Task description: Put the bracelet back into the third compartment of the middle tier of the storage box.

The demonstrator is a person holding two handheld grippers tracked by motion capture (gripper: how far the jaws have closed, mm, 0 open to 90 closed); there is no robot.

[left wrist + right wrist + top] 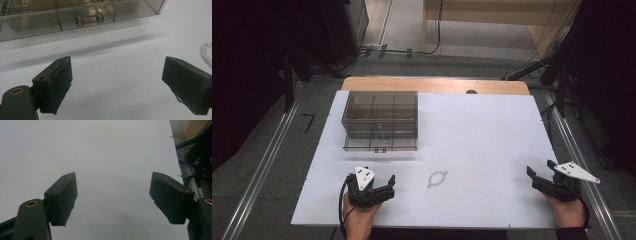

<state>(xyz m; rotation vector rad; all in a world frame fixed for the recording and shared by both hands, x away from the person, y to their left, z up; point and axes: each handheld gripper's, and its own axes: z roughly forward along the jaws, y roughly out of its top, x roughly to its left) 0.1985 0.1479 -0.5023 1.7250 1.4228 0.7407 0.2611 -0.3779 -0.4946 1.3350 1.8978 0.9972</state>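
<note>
Both my left gripper (371, 186) and right gripper (543, 172) rest spread, empty, on the white table (492, 145). Between them lies a pale beaded bracelet (437, 178), near the smoky transparent plastic drawer box (380, 120).

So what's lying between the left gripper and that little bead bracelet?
Nothing: in the high view, bare white table separates the left gripper from the bracelet.

A: The room is dim; the white table (482, 145) is the one bright patch, its surroundings nearly black at both sides.

B: Shadows?

A: The box (75, 17) throws a soft band on its near side. In both gripper views the near jaws are blurred and the picture grainy, greyish.
</note>
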